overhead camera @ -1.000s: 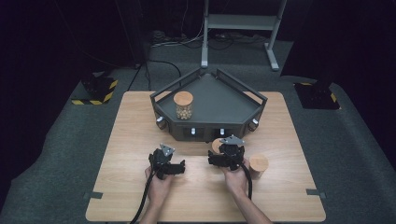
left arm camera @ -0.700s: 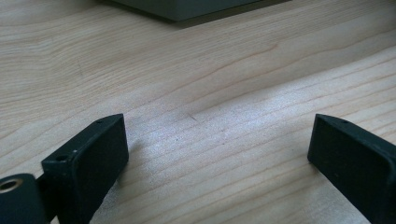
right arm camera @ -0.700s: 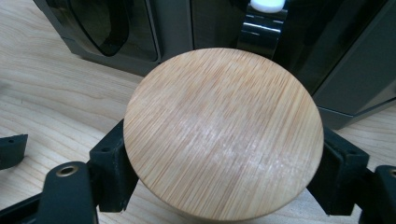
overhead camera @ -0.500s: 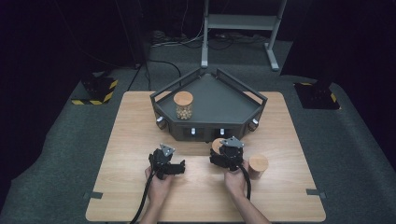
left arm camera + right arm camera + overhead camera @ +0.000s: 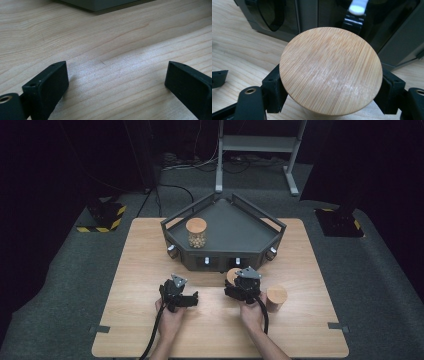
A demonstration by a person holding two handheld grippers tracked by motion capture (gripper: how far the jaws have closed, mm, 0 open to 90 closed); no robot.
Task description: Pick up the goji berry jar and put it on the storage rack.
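Note:
My right gripper (image 5: pixel 331 82) is shut on a jar with a round bamboo lid (image 5: pixel 330 68); its black jaws press the jar from both sides just under the lid. In the high view this jar (image 5: pixel 232 275) stands on the table right in front of the dark tray (image 5: pixel 250 232), with my right gripper (image 5: pixel 236 284) behind it. My left gripper (image 5: pixel 182 295) rests low over the wood to the left, open, and its jaws stand wide apart with bare table between them (image 5: pixel 116 72). A second lidded jar (image 5: pixel 196 232) holding pale round bits stands inside the tray. A third jar (image 5: pixel 276 297) stands right of my right hand.
The tray's front wall (image 5: pixel 307 17) carries small white knobs (image 5: pixel 357 7) and rises close behind the held jar. A metal stand (image 5: pixel 257 150) and cables lie on the floor beyond the wooden table (image 5: pixel 140 255).

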